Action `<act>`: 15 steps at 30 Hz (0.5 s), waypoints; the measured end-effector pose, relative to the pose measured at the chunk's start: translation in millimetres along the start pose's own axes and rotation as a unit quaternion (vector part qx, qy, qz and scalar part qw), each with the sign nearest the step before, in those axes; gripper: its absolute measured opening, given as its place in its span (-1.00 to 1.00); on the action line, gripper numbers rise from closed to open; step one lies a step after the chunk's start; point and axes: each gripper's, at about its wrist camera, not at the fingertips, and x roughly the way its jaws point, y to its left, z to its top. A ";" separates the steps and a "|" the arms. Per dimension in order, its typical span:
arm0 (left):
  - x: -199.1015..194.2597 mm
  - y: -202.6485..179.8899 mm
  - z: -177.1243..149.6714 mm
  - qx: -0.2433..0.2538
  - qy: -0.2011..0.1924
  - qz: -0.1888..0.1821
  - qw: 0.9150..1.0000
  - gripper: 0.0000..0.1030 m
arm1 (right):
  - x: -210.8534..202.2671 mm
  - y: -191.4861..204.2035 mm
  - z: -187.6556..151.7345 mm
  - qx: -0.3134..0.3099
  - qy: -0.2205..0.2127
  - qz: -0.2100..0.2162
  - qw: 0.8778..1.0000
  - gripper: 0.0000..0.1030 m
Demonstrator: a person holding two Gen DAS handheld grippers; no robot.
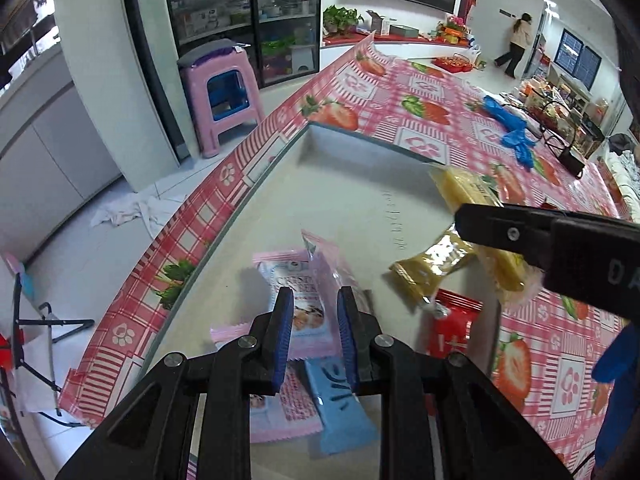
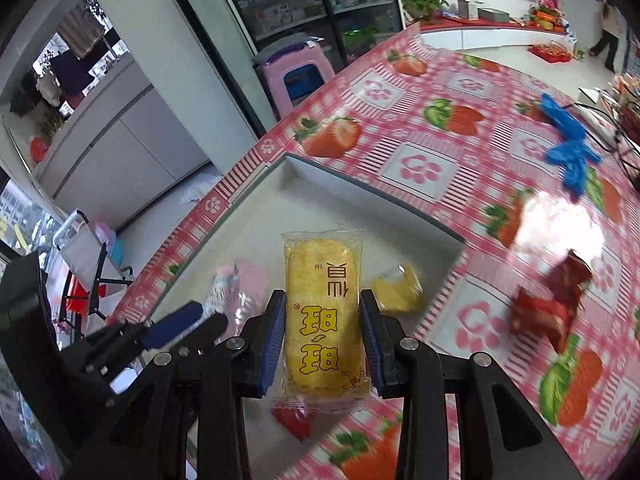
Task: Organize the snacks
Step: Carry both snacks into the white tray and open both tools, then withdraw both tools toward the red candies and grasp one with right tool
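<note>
My right gripper (image 2: 323, 310) is shut on a yellow rice-cracker packet (image 2: 320, 280) and holds it lengthwise above a shallow white box (image 2: 360, 194). From the left wrist that gripper (image 1: 464, 220) reaches in from the right with the yellow packet (image 1: 464, 186). My left gripper (image 1: 314, 314) hangs over the box's near left part (image 1: 360, 142), shut on a pink cream-snack packet (image 1: 298, 284). Under it lie another pink packet (image 1: 280, 412) and a blue packet (image 1: 340, 400). A gold packet (image 1: 432, 268) and a red packet (image 1: 452, 328) lie in the box's right part.
The box sits on a strawberry-print tablecloth (image 2: 420, 164) close to the table's left edge. Red packets (image 2: 548, 304) lie blurred on the cloth to the right. Blue gloves (image 2: 568, 148) lie farther back. A pink stool (image 1: 224, 92) stands on the floor beyond the edge.
</note>
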 end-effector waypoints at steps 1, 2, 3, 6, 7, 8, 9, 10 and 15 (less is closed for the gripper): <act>1.9 1.1 0.4 -0.001 0.001 -0.001 1.000 -0.52 | 4.5 1.4 2.7 -0.001 0.005 0.000 1.000 -0.27; 3.5 2.5 0.0 -0.002 0.002 -0.002 1.000 -0.52 | 9.9 2.7 4.8 -0.002 0.012 0.001 1.000 -0.27; 4.3 3.2 -0.6 -0.003 0.002 -0.002 1.000 -0.52 | 14.0 3.1 5.7 -0.002 0.015 0.001 1.000 -0.27; 6.3 2.0 -1.2 0.000 0.003 0.004 1.000 -0.35 | 25.3 1.2 6.2 0.007 0.033 0.003 0.999 -0.26; 6.1 0.8 -1.3 0.003 0.001 0.010 1.000 -0.19 | 26.9 0.3 6.4 0.009 0.037 0.003 0.999 -0.25; 5.5 -0.8 -1.4 0.006 0.001 0.014 1.000 0.33 | 28.3 -2.5 5.9 0.011 0.040 0.001 0.999 -0.03; 4.3 -2.3 -1.5 0.006 -0.002 0.014 1.000 0.64 | 27.9 -5.0 5.9 0.012 0.038 -0.003 0.999 0.17; 0.6 -4.5 -1.8 0.007 -0.012 0.011 1.000 0.64 | 25.0 -8.8 5.5 0.014 0.032 -0.009 0.999 0.58; -17.6 -28.8 -1.1 0.038 -0.034 -0.006 0.999 0.64 | 2.7 -50.3 4.2 0.032 0.004 -0.058 0.998 0.69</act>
